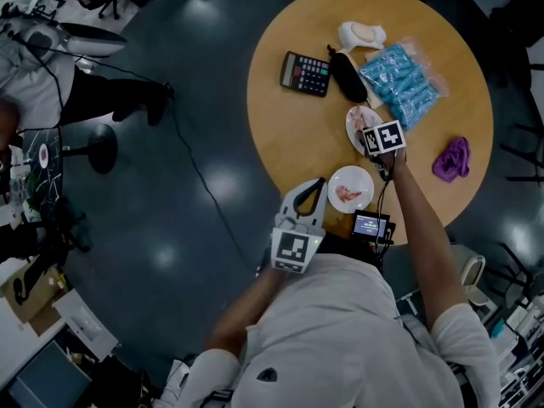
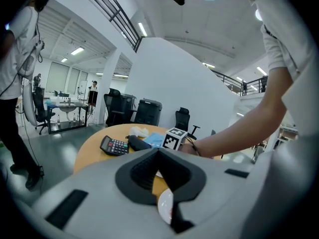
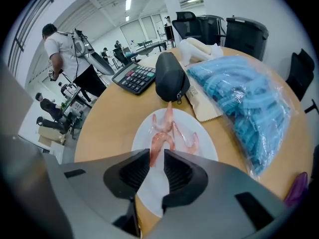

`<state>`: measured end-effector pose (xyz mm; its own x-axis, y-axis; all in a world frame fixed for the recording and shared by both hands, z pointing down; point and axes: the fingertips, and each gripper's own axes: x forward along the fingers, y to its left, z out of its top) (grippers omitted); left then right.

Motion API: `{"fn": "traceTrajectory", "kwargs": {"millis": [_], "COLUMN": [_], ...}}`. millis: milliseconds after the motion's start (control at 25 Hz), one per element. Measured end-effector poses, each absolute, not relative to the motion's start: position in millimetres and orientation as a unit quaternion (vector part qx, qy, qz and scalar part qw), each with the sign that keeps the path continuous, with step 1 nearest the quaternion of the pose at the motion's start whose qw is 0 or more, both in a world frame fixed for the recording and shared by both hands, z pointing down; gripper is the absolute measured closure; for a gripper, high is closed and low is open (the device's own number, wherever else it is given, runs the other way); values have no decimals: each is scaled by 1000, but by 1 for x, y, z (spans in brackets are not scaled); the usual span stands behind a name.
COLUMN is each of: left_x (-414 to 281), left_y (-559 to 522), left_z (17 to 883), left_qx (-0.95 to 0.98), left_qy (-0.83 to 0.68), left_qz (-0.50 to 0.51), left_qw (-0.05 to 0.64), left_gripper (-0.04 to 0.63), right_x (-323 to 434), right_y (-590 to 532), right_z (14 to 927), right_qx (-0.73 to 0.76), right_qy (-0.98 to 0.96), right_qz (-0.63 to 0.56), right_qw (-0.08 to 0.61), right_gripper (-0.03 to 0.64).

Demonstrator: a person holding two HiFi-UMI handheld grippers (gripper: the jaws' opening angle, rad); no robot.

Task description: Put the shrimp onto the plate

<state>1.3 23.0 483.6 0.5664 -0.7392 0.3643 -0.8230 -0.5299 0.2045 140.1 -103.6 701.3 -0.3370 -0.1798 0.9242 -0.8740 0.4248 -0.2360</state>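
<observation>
Table (image 1: 280,134), round and wooden, carries all the items I log. A bag (image 3: 239,103) of blue pieces lies on its far right part. A black pouch (image 3: 169,78) sits just beside the bag, and a calculator (image 3: 133,77) lies left of the pouch.

The left gripper (image 2: 159,151) hangs at the near table edge, just left of the near plate (image 1: 361,177). Its fingers meet at the tips and I see nothing between them.

The right gripper (image 3: 157,158) is over the far plate (image 3: 142,143), which lies in front of the pouch. Its fingers stand a little apart. I see no pad pressing on anything.

Several pink shrimp (image 3: 162,136) lie on the far plate, and the tail end of one reaches into the gap between the right fingers. A single shrimp (image 1: 347,195) lies on the near plate.
</observation>
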Motion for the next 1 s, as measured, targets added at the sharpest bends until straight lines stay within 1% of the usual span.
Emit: {"fn": "traceTrajectory", "kwargs": {"millis": [80,160,240,280,320,480,760,840,920,1000], "left_x": [0,-2,-5,-6,-8,-10,-7,-4,-1,3], "left_y": [26,29,31,32,33,39,44,46,48,50], "left_z": [483,483,484,484,484,482,479,478,478,478], "left_qx": [865,864,862,861,860,860,863,864,866,869], "left_qy": [-454,-456,-459,-461,-463,-463,-461,-460,-456,-452], "left_qz": [116,117,117,117,116,116,112,110,110,110], "left_qw": [179,179,180,182,182,179,171,170,170,169], "left_gripper": [588,588,588,588,588,588,588,588,588,588], "right_x": [139,138,139,141,144,149,151,146,137,134], "right_y": [-103,-100,-99,-100,-101,-98,-71,-44,-7,33], "right_z": [701,703,706,707,707,705,674,662,654,661], "right_qx": [365,360,361,364,367,365,350,318,259,198], "right_qy": [-718,-717,-714,-712,-709,-708,-739,-763,-797,-812], "right_qz": [390,395,390,382,373,367,367,348,302,240], "right_qw": [446,448,455,464,472,481,442,441,453,494], "right_gripper": [517,489,485,508,554,565,566,566,566,566]}}
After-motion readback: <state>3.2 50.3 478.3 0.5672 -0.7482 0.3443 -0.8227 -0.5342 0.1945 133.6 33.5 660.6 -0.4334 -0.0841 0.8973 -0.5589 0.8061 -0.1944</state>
